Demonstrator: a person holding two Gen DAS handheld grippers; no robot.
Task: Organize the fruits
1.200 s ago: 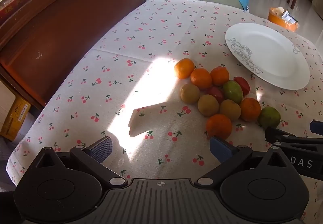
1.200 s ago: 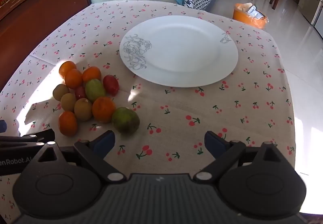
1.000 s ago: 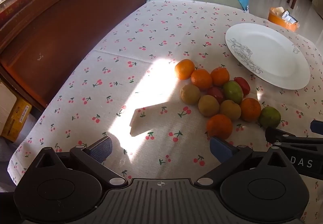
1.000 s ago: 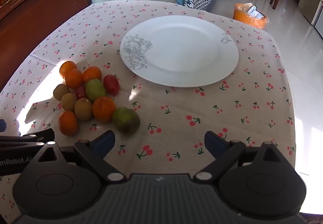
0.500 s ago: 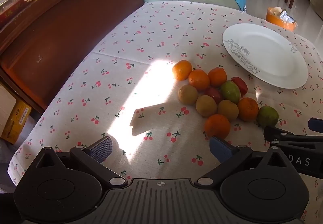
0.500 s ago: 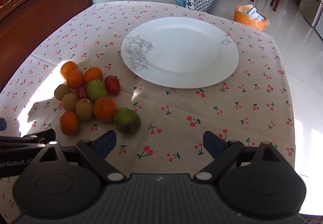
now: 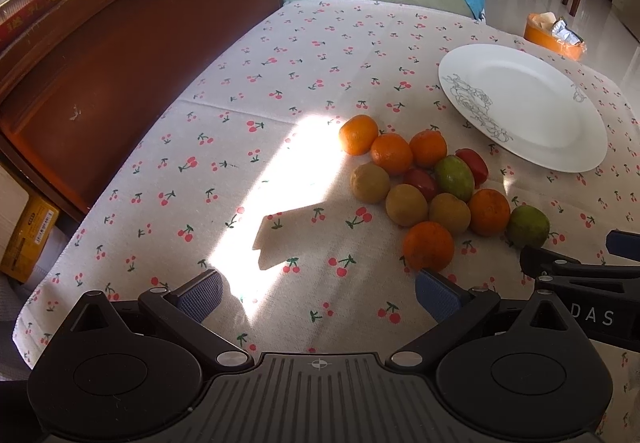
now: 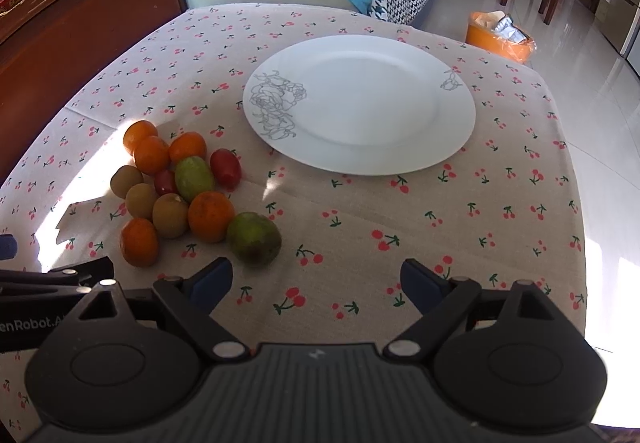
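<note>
since the earlier frames both hand-held grippers have eased back a little toward the near edge of the table, and the fruits and plate lie where they lay before.

the left gripper [image 7: 318, 293] hangs over the near left part of the table [image 7: 280, 83], its two blue-padded fingers spread wide with nothing between them. the right gripper [image 8: 316, 279] hangs over the near middle of the table, fingers likewise spread apart and holding nothing. the two grippers are side by side, each showing at the edge of the other's view.

the table wears a cream cloth printed with small red cherries. one white plate [image 8: 400, 147] with a grey flower drawing on its rim sits toward the far right part of the table, bare.

a pile of fruits [image 8: 176, 187] lies on the cloth left of the plate, near it but not touching, partly in a patch of sun. counted: five oranges, three brown kiwis, two green fruits and two small red fruits, twelve in all. the nearest orange [image 7: 428, 245] sits just beyond the left gripper's right finger. the rounder green fruit [image 8: 254, 239] lies at the near right end of the pile, just beyond the right gripper's left finger.

an orange bin [image 8: 500, 37] stands on the floor beyond the far right corner.
</note>
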